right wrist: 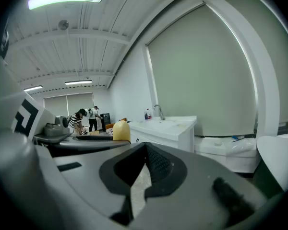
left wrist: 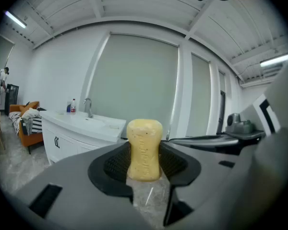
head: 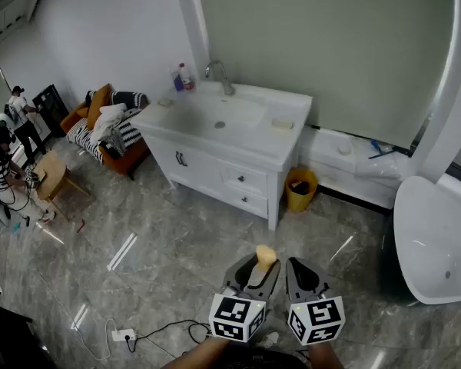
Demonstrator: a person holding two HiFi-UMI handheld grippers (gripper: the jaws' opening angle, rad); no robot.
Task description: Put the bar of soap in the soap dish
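Observation:
A pale yellow bar of soap (head: pixel 266 256) (left wrist: pixel 144 150) stands upright between the black pads of my left gripper (head: pixel 260 270) (left wrist: pixel 144 164), which is shut on it. My right gripper (head: pixel 304 272) (right wrist: pixel 145 150) hangs just beside it, shut, with nothing between its pads. The soap (right wrist: pixel 121 130) also shows at the left of the right gripper view. Both are held over the marble floor, well short of the white vanity (head: pixel 253 146). A small soap dish (head: pixel 282 124) sits on the counter to the right of the sink basin (head: pixel 229 112).
A faucet (head: pixel 219 75) and bottles (head: pixel 182 78) stand at the vanity's back. A yellow bin (head: pixel 300 189) sits beside its right end, with a white tub (head: pixel 434 237) further right. A sofa (head: pixel 107 129) and people (head: pixel 8 144) are far left. A power strip (head: pixel 123 334) lies on the floor.

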